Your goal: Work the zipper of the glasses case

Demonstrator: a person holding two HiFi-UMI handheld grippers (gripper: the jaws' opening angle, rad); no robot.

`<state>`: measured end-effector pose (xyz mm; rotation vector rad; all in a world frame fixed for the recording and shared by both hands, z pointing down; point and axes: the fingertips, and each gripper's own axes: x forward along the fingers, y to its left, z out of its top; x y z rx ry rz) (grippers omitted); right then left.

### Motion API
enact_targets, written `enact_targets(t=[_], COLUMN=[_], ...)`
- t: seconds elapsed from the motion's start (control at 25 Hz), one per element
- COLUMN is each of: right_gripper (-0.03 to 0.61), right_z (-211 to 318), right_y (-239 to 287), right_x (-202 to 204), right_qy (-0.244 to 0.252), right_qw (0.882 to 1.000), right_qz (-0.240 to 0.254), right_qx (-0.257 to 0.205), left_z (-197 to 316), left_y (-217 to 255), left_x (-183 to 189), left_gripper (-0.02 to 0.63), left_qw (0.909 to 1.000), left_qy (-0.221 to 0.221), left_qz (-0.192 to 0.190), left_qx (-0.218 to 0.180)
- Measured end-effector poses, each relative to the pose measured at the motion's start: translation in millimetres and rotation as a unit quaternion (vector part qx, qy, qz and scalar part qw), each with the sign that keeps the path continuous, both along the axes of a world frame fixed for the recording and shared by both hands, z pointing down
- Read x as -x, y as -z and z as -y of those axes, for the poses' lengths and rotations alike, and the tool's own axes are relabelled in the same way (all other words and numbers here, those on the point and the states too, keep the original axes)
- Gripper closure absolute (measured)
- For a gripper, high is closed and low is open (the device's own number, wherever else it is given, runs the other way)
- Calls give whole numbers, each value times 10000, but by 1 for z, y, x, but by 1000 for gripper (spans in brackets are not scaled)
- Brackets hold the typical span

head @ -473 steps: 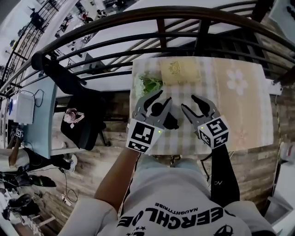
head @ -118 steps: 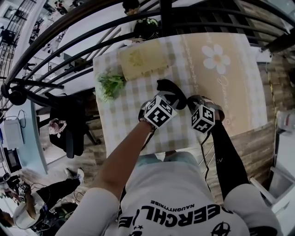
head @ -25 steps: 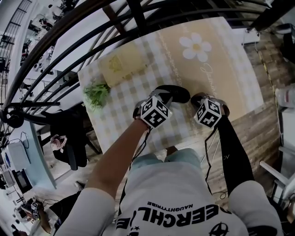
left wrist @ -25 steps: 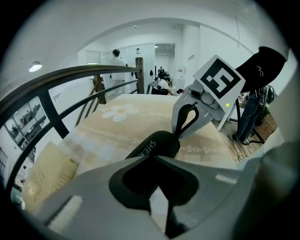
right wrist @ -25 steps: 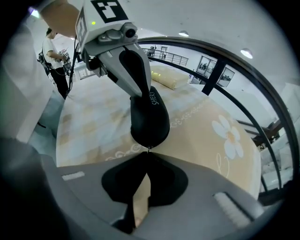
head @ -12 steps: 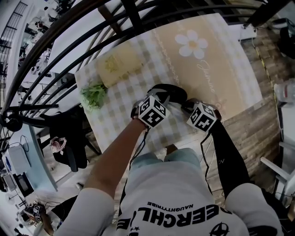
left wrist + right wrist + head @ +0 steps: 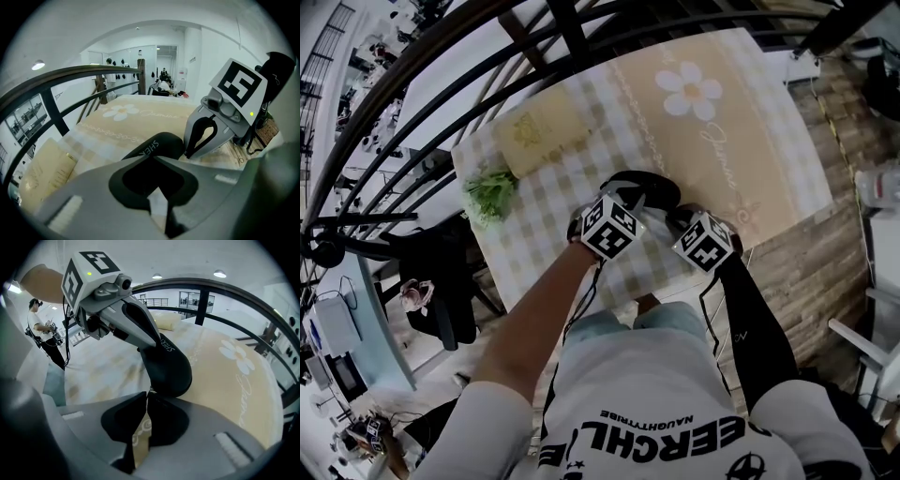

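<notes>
My glasses case point(image 7: 649, 187) is black. Cloth point(image 7: 741, 141): tan w/ white daisy, plus pale checks. Leaves point(image 7: 490, 194) green. Book point(image 7: 539, 131) pale yellow. My left gripper point(image 7: 152, 158) & right gripper point(image 7: 146, 397): grey, b&w squares.

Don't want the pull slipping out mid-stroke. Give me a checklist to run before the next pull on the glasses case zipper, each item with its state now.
1. Left tongs clamped on the end of the black oval glasses case: ok.
2. Right tongs pinched on the small metal zipper pull at the case's edge: ok.
3. How far the case is unzipped: cannot tell.
4. Green leafy bunch and pale yellow booklet lie apart from the case: ok.
</notes>
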<state>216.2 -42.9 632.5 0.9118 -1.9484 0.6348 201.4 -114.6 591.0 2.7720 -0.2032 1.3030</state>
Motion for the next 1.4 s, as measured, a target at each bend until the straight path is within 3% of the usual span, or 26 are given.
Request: enact_targets(t=[0.16,0.28,0.36,0.72,0.96,1.2,1.4], right_gripper=[540,473,464,385,365,324,325], right_z=[2,3,5,35,56,68,67], right_y=[1,8,15,72,127,187,240], right_x=[-9,-16,-22,-37,-34,-20,0], right_qy=[-467,-950,-1182,-1908,-2126,-2225,-2194], right_qw=[9988,9948,9914,9683,9463,9224,9002], right_qz=[16,208,306,518,651,725,674], right_qx=[-161,-315,-478,-1530,-2345,-3072,-3700], left_z=[1,1,0,14,33,40,38], left_y=[4,6,9,62,124,200,251], left_x=[0,1,1,5,26,59,93], left_gripper=[600,597,584,578,572,572,572], left_qw=[9995,9986,9982,9896,9692,9388,9197], left_qy=[215,355,392,818,1421,1850,2042], left_qz=[-211,-353,-431,-1074,-1812,-2586,-2815], left_qx=[105,140,125,-497,-874,-1327,-1823])
